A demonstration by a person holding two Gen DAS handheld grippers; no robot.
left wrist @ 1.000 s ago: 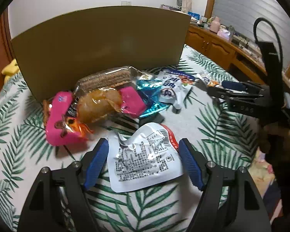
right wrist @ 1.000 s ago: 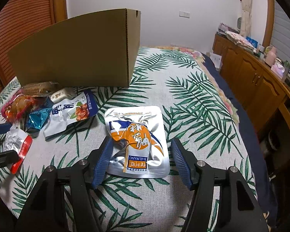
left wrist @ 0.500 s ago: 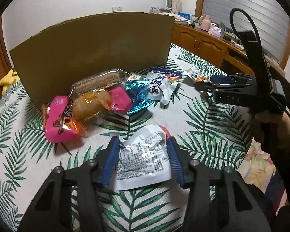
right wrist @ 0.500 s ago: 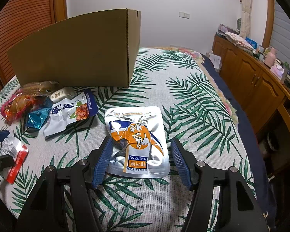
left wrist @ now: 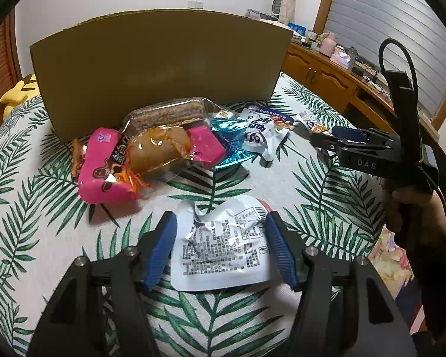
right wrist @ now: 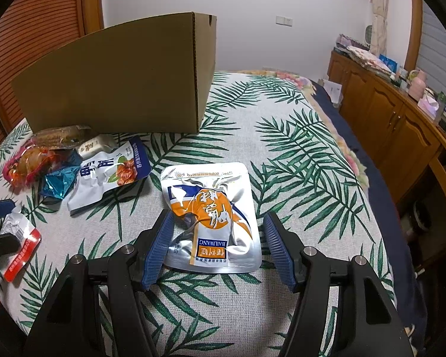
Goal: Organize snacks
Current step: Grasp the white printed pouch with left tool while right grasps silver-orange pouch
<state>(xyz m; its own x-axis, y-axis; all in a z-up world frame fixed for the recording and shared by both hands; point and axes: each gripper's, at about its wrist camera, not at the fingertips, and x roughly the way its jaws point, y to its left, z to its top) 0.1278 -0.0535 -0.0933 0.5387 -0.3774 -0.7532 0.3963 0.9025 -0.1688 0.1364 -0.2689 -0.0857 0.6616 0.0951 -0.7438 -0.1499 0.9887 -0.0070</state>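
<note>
Your left tool (left wrist: 220, 247) just opened around the crinkled white packet (left wrist: 220, 247). Your right tool (right wrist: 217, 244) is wide around the silver-orange pouch (right wrist: 208, 211). No snacks look boxed yet.

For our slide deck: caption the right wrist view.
Open right tongs straddle a silver-orange pouch lying on the leaf-print cloth, box behind.

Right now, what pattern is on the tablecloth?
Green palm leaves on pale cloth, clearest in the right wrist view.
</note>
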